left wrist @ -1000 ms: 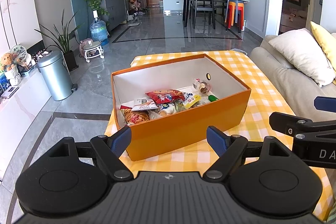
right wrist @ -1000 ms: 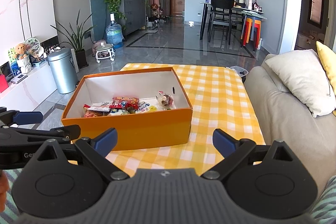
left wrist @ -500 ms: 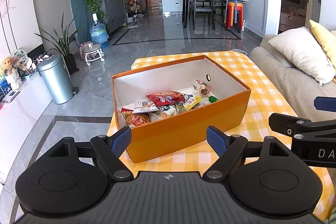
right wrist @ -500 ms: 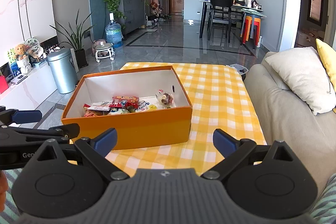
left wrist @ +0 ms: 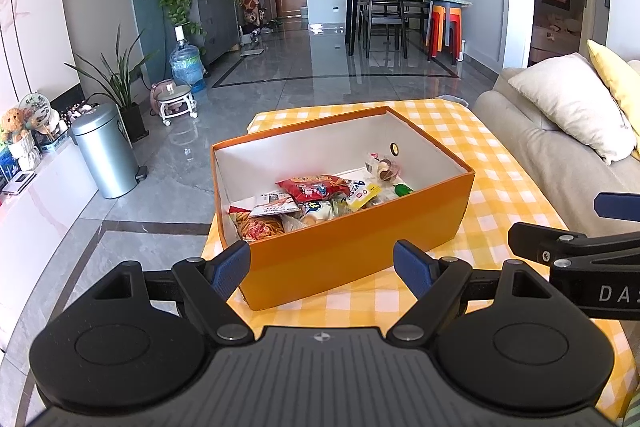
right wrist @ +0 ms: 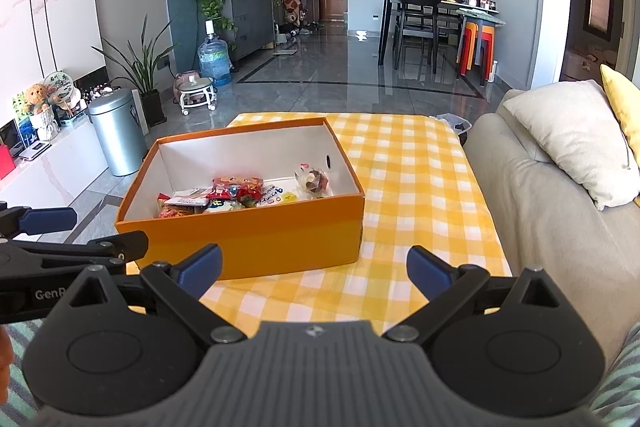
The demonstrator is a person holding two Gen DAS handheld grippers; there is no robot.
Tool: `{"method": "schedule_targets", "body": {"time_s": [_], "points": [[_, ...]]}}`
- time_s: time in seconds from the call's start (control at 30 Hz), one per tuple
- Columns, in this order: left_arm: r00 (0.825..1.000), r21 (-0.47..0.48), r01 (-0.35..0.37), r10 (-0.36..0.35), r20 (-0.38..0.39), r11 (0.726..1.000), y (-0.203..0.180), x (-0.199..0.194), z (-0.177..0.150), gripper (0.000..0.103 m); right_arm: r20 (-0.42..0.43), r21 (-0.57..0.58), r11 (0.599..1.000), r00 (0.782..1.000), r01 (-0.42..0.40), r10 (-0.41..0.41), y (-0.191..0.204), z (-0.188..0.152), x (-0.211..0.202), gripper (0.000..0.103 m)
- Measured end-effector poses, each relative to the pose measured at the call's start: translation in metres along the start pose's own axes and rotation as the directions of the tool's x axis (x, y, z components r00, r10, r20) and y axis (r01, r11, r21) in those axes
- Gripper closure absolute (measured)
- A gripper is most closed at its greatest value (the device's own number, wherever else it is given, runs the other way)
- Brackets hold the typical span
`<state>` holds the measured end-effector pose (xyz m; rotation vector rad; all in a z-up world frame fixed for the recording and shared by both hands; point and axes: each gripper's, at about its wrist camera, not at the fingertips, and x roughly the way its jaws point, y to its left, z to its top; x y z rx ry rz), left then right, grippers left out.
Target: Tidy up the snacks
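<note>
Your left claw [left wrist: 322, 263] and right claw [right wrist: 314, 269] hang released before the orange cardboard box [left wrist: 360, 247] of snack packets [left wrist: 312, 187] at the surface's near-left corner

Left gripper [left wrist: 322, 263]: jaws spread wide, blue-padded fingers [left wrist: 232, 269] level and pointing forward, nothing between them. Right gripper [right wrist: 314, 269]: jaws likewise spread wide, blue pads [right wrist: 430, 271] empty, held level. The two grippers sit side by side at about the same height, each one's fingers showing at the edge of the other's wrist view. Neither touches anything.
</note>
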<state>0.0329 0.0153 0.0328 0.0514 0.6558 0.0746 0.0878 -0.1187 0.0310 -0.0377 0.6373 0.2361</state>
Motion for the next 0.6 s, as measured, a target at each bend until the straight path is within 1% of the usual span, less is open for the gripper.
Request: {"method": "schedule_targets", "body": {"time_s": [0.27, 0.6], "points": [[1.0, 0.007, -0.01, 0.01, 0.005, 1.0, -0.001, -0.0022, 0.0012, 0.008, -0.009, 0.004, 1.0, 1.0, -0.001, 0.001, -0.0006, -0.0001, -0.0004, 0.007], [1.0, 0.006, 0.002, -0.002, 0.004, 1.0, 0.0, -0.0018, 0.0002, 0.008, -0.011, 0.006, 1.0, 1.0, 0.0, 0.0, -0.0004, 0.0002, -0.0011, 0.007]]}}
